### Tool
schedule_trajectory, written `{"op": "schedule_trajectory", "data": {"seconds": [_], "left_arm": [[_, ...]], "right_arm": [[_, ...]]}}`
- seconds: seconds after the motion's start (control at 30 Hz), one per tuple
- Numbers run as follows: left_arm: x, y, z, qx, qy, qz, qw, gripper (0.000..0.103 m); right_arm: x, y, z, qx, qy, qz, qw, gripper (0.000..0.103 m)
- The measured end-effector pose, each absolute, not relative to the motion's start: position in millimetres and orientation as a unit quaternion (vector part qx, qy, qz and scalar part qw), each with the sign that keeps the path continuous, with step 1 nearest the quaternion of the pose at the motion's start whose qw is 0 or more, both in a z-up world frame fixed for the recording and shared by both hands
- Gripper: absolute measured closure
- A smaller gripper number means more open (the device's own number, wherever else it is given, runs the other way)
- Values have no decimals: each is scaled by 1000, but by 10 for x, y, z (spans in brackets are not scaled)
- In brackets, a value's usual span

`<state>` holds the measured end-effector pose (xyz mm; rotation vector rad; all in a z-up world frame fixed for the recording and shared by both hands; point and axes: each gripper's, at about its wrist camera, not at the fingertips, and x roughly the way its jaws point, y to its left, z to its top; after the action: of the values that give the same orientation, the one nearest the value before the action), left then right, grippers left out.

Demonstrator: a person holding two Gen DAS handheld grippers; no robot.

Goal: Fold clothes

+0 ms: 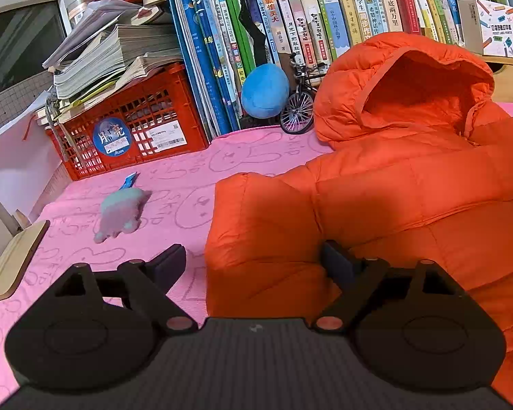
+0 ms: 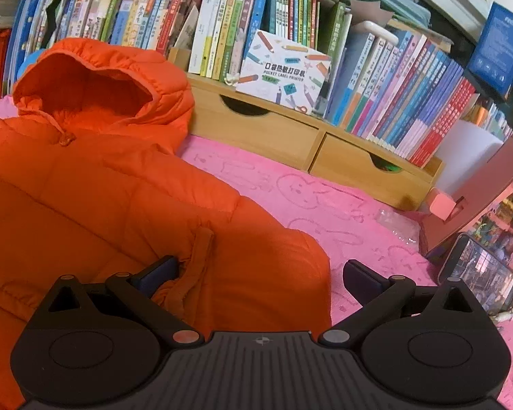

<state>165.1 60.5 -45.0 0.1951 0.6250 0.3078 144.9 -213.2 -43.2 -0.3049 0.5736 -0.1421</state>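
An orange hooded puffer jacket (image 1: 393,188) lies on the pink blanket (image 1: 174,184), hood toward the bookshelf. My left gripper (image 1: 256,263) stands open over the jacket's left folded edge, one fingertip on the blanket side, the other over the orange fabric. In the right wrist view the same jacket (image 2: 119,198) fills the left half. My right gripper (image 2: 263,273) is open too, straddling the jacket's right edge, with a loose orange tab (image 2: 195,256) beside its left finger. Neither gripper holds cloth.
A small grey-blue plush toy (image 1: 119,215) lies on the blanket left of the jacket. Behind stand a red crate (image 1: 130,126), a blue ball (image 1: 265,90), a toy bicycle (image 1: 299,106) and books. A wooden drawer unit (image 2: 311,140) and a phone (image 2: 478,273) sit to the right.
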Motion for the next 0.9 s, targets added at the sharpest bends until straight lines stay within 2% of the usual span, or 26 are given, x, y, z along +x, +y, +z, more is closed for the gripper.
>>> {"op": "schedule_trajectory", "data": {"seconds": [0.37,0.43,0.47,0.63,0.9], "left_arm": [[1657,594,-449,99,306,155,934,13],[1657,595,-449,100,306,155,934,13],[1657,594,-450,99,306,156,934,13],[1653,592,-451,99,306,156,934,13],[1649,593,-451,98,306,156,934,12]], "right_arm": [[1464,-2101,-368,-143,295,-79,941,0],[1414,-1991,-236,-140,273,-104,946,2],[1332,-1879,-129,-135,238,-95,957,2],[1168,-1072,92,-154,188,49,969,0],[1242,-679,-228,-193,238,102,946,0]]}}
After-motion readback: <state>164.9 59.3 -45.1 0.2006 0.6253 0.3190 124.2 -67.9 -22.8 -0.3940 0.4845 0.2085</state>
